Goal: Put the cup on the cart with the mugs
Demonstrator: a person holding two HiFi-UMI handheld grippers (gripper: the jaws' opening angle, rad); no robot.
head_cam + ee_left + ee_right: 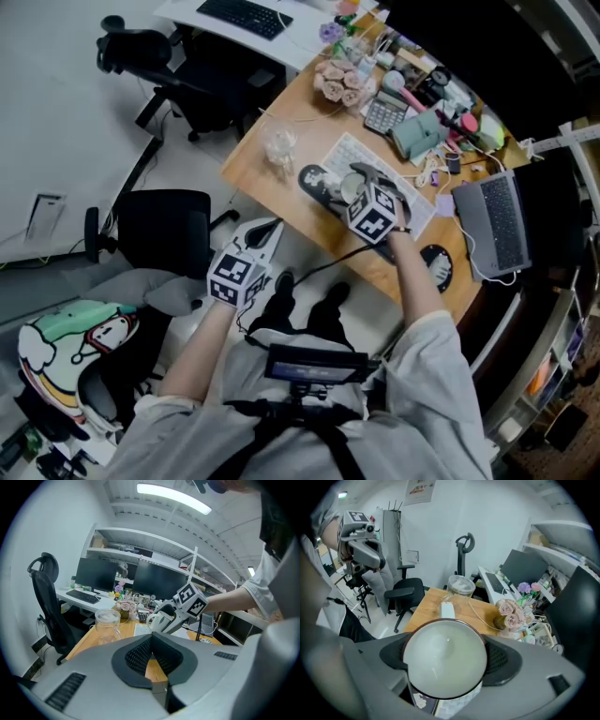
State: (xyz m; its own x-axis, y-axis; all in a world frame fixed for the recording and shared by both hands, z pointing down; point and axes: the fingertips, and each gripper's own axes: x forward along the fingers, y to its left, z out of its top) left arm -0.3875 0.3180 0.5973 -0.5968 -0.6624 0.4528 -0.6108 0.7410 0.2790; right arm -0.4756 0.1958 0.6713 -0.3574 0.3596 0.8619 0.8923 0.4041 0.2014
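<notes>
A white cup (444, 660) with a dark rim fills the right gripper view, and my right gripper (446, 654) is shut on it, pads on both sides. In the head view the cup (349, 191) is held just above the wooden desk (272, 192), over a printed sheet. The left gripper view shows the cup (158, 618) from the side, lifted off the desk. My left gripper (265, 234) hangs off the desk's near edge, shut, with nothing between its pads (136, 656). No cart or mugs appear in any view.
A lidded glass jar (279, 145) stands near the desk's left corner. Flowers (342, 82), a calculator (384, 114) and a laptop (502, 225) crowd the far side. Black office chairs (164, 230) stand on the floor at left, with a white desk and keyboard (246, 16) beyond.
</notes>
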